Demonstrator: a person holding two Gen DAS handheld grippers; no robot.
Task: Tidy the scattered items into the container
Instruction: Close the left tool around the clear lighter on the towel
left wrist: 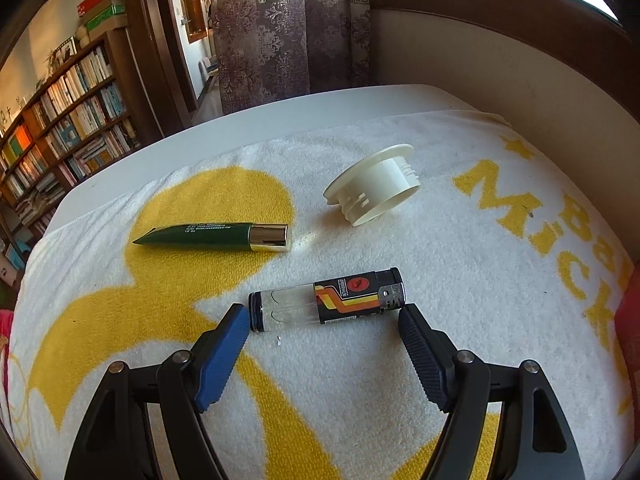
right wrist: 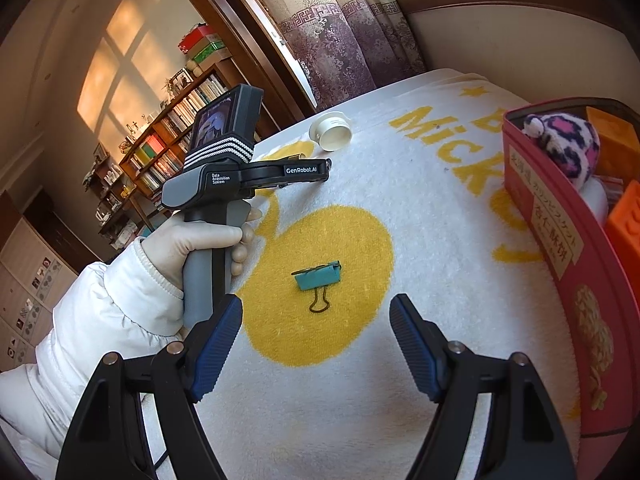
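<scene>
in the left wrist view we start at nine o'clock, where the towel, white with yellow shapes, hangs over the near-left edge of the white table; a bookshelf stands beyond that edge. at about ten o'clock lies a green tube with a shiny cap, flat on the towel, with open cloth all around it. at the centre lies a lighter, on its side and crosswise, just ahead of our left gripper. its jaws are spread wide, one tip near each end of the lighter, and we cannot tell whether they touch it; nothing is pinched. at one o'clock a white plastic ring rests tilted, well apart from the lighter. the towel's far edge stops short of the table's far edge, and a wall panel borders the right side.

in the right wrist view, at nine o'clock a gloved hand in a white sleeve grips the other tool's handle. at the centre a teal binder clip lies on a yellow patch, ahead of our right gripper, whose jaws are spread and empty, with free towel on both sides. at three o'clock stands the red tin, the container, at the towel's right edge, already holding a plush toy and orange blocks.
</scene>
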